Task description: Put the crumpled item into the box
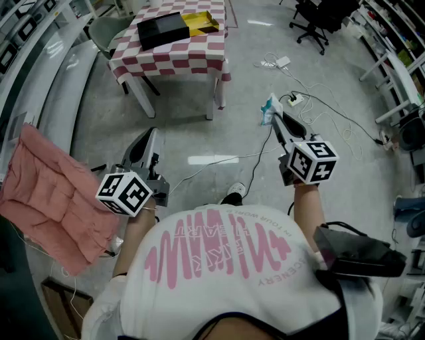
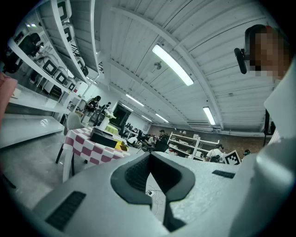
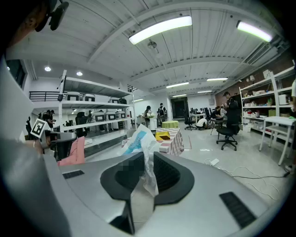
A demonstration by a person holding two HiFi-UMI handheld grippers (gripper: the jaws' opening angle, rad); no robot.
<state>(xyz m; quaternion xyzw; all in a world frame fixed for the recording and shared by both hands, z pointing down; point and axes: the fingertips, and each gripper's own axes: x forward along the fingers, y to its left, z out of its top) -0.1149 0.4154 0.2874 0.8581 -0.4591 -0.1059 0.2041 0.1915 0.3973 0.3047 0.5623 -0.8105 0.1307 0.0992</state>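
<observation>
My right gripper [image 1: 272, 118] is shut on a crumpled white and blue wrapper [image 1: 268, 108], held in the air above the grey floor. In the right gripper view the wrapper [image 3: 137, 140] sticks up from between the pads of that gripper [image 3: 144, 163]. An open yellow box [image 1: 200, 23] and a black box [image 1: 163, 30] lie on the red-and-white checkered table [image 1: 179, 60] well ahead of me. That yellow box [image 3: 163, 135] also shows far beyond the wrapper. My left gripper [image 1: 152, 136] is shut and holds nothing; its view shows its closed tips [image 2: 149, 155] and the distant table [image 2: 85, 149].
A pink padded cloth [image 1: 53, 199] lies on the left. Cables and a power strip [image 1: 295, 99] run across the floor on the right. A chair [image 1: 106, 30] stands at the table's left, an office chair [image 1: 319, 20] at the back right, and shelving [image 1: 398, 73] along the right.
</observation>
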